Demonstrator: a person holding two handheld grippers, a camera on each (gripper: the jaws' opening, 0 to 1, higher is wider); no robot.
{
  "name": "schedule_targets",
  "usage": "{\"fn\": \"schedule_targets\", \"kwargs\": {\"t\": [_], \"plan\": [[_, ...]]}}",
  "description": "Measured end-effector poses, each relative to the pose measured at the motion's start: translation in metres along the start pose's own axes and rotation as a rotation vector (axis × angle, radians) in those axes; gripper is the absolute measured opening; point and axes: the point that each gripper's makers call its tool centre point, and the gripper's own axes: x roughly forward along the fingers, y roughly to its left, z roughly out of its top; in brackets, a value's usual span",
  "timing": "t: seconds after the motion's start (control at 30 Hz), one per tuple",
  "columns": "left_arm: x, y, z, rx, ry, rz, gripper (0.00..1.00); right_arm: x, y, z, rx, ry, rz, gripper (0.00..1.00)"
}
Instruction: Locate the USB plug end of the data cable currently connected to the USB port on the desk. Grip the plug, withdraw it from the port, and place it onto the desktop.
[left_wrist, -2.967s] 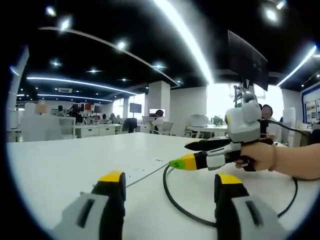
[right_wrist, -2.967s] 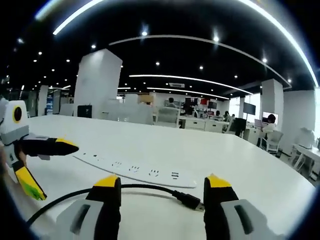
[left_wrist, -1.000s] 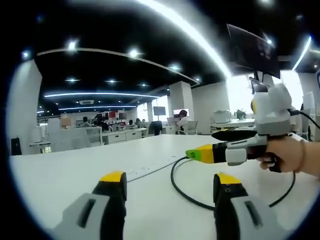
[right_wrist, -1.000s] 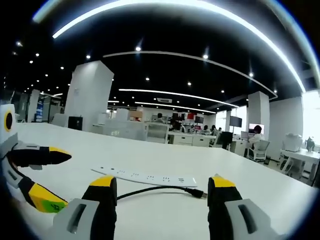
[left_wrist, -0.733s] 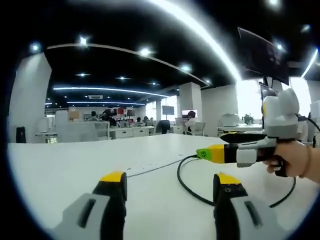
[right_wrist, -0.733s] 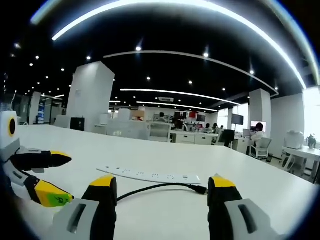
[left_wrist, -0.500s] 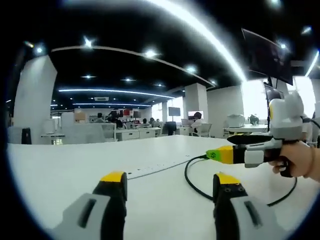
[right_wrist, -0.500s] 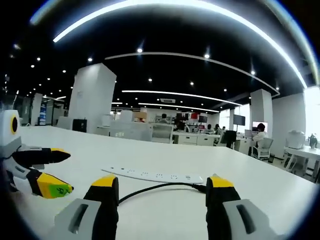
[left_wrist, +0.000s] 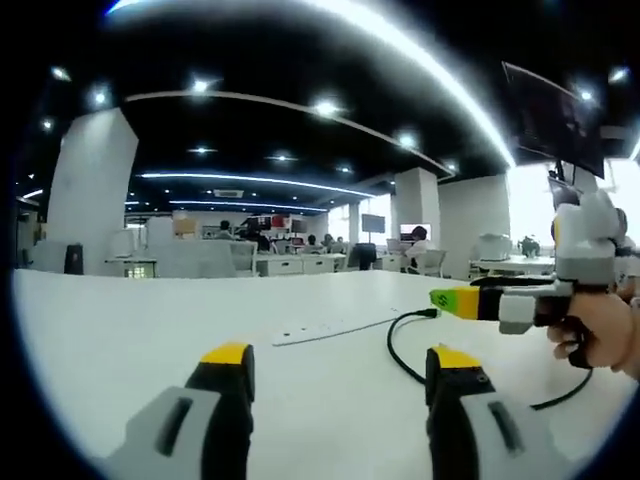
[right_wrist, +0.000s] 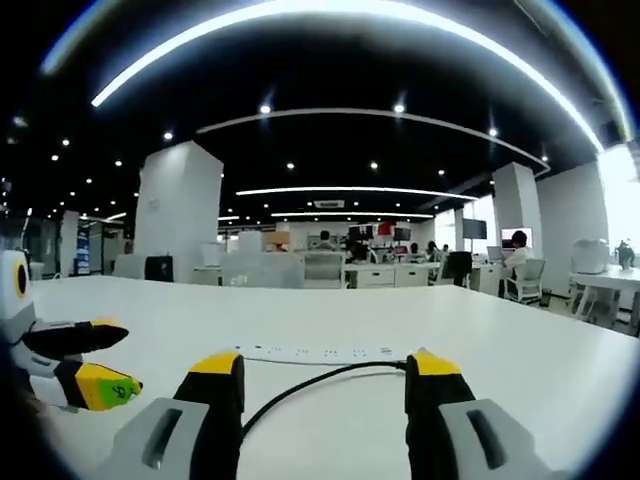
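Observation:
A thin white power strip (left_wrist: 318, 329) (right_wrist: 320, 353) lies flat on the white desk. The black data cable (left_wrist: 398, 355) (right_wrist: 290, 392) curves across the desk in front of it. Its plug end (right_wrist: 399, 364) rests near the strip's right end, partly behind my right jaw; I cannot tell whether it touches the strip. My left gripper (left_wrist: 340, 365) is open and empty, low over the desk, well short of the strip. My right gripper (right_wrist: 322, 370) is open and empty, with the cable running between its jaws. A hand (left_wrist: 600, 335) holds the right gripper (left_wrist: 470, 295) near the cable end. The left gripper (right_wrist: 88, 362) appears open at the left.
The white desk (left_wrist: 120, 340) spreads wide to the left of the strip. Far behind stand office desks, chairs, a thick white pillar (right_wrist: 180, 215) and seated people. A dark monitor (left_wrist: 555, 115) hangs at the upper right.
Both cameras have swung and drawn back, so the strip and cable look smaller and farther. The right gripper sits further right in the left gripper view. Both grippers stay open.

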Motion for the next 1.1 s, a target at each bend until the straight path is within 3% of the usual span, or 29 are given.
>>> {"fn": "schedule_targets", "kwargs": {"t": [0.2, 0.47, 0.67, 0.8, 1.1], "plan": [[-0.013, 0.01, -0.004, -0.009, 0.028, 0.032, 0.69, -0.006, 0.012, 0.003, 0.001, -0.035, 0.008, 0.66], [-0.029, 0.024, 0.0, -0.037, 0.021, 0.08, 0.67, -0.009, 0.026, -0.005, -0.013, -0.011, 0.02, 0.66], [-0.04, 0.026, -0.002, -0.057, 0.039, 0.077, 0.67, -0.016, 0.036, 0.01, 0.029, -0.044, 0.036, 0.67], [-0.046, 0.026, -0.004, -0.079, 0.038, 0.084, 0.67, -0.02, 0.045, 0.006, 0.019, -0.029, 0.047, 0.7], [-0.066, 0.027, 0.003, -0.039, 0.026, 0.103, 0.67, -0.03, 0.057, 0.005, 0.009, -0.028, 0.045, 0.71]]}}
